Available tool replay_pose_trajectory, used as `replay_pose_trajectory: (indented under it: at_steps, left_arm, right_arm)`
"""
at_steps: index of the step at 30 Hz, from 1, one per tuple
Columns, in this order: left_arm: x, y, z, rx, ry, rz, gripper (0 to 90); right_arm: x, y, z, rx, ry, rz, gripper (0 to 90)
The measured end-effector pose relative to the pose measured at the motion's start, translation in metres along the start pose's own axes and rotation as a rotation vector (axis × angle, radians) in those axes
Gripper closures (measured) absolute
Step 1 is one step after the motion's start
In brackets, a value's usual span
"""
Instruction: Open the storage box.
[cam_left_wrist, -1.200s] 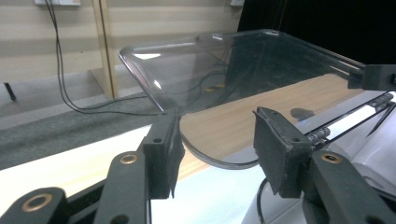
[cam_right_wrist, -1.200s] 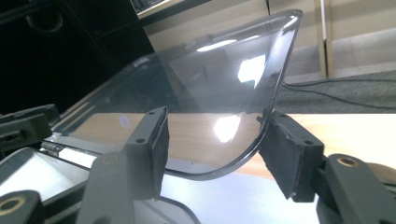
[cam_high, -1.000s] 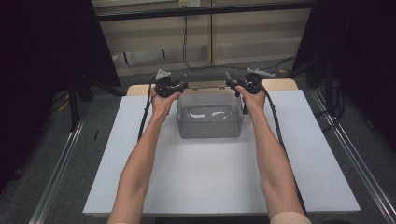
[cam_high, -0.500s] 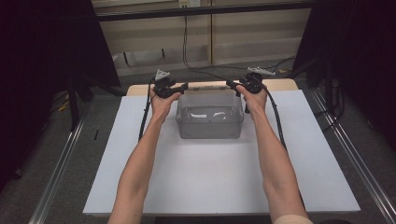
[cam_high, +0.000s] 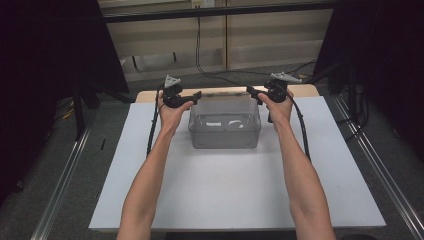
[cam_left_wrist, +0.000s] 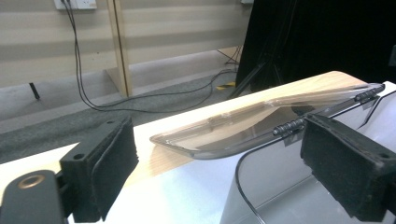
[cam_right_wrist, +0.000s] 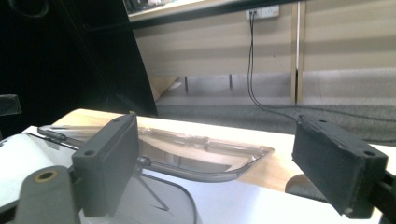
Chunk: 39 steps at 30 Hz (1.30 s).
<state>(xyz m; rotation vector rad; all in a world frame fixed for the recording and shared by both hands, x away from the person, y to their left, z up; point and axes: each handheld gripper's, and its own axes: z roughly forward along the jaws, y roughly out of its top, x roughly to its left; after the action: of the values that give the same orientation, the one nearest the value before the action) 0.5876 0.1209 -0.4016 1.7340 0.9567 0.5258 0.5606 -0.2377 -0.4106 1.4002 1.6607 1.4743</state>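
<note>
Both grippers stand wide with nothing between the pads, their jaws having just been opening: the left gripper (cam_high: 196, 95) and right gripper (cam_high: 252, 91) flank the clear box (cam_high: 225, 129) near the table's (cam_high: 150, 200) far edge. Its hinged lid (cam_left_wrist: 261, 123) lies flipped back, so opening looks done; withdrawal remains.

— Any lettering to read on the box (cam_high: 225, 131), lid (cam_left_wrist: 261, 122) or table (cam_high: 225, 200)?
— None legible. No label, brand or number on the clear plastic, the white sheet or the wood.
— On the wall sockets (cam_right_wrist: 262, 12)?
— Too small and blurred to make out.
— On the grippers' black pads (cam_left_wrist: 343, 170)?
— Plain, without markings.
</note>
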Motion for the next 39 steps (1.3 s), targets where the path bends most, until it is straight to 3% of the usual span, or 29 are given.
replay_pose_trajectory:
  at_steps: [4, 7, 10, 15, 19, 21, 23, 32, 35, 39]
  left_arm:
    - [-0.004, 0.0, -0.007, -0.016, -0.003, -0.027, 7.4]
    - [-0.008, -0.002, -0.012, -0.018, -0.015, -0.009, 6.2]
    - [-0.012, -0.004, -0.021, -0.057, -0.045, -0.021, 5.3]
    - [-0.019, -0.011, -0.033, -0.072, -0.06, 0.02, 3.3]
    - [-0.027, -0.017, -0.04, -0.077, -0.073, 0.008, 3.6]
    - [-0.03, -0.019, -0.045, -0.072, -0.066, 0.029, 4.1]
    - [-0.032, -0.021, -0.05, -0.096, -0.072, 0.009, 4.6]
    - [-0.033, -0.031, -0.079, -0.128, -0.049, 0.015, 4.6]
    - [-0.034, -0.037, -0.087, -0.126, -0.022, 0.044, 4.6]
    - [-0.031, -0.043, -0.096, -0.14, -0.024, 0.021, 4.6]
  right_arm:
    - [0.003, 0.0, -0.006, -0.019, 0.003, -0.035, 11.2]
    - [0.007, 0.001, -0.011, -0.04, 0.003, -0.044, 8.4]
    - [0.014, 0.001, -0.017, -0.059, 0.005, -0.067, 6.1]
    - [0.024, 0.0, -0.029, -0.083, 0.021, -0.095, 3.8]
    - [0.03, -0.005, -0.037, -0.084, 0.019, -0.107, 3.8]
    - [0.034, -0.008, -0.04, -0.069, 0.018, -0.113, 3.8]
    - [0.039, -0.011, -0.045, -0.072, 0.013, -0.139, 3.8]
    - [0.043, -0.019, -0.07, -0.104, 0.0, -0.187, 3.2]
    - [0.044, -0.022, -0.079, -0.102, 0.011, -0.164, 3.1]
    - [0.045, -0.025, -0.09, -0.111, 0.006, -0.178, 2.8]
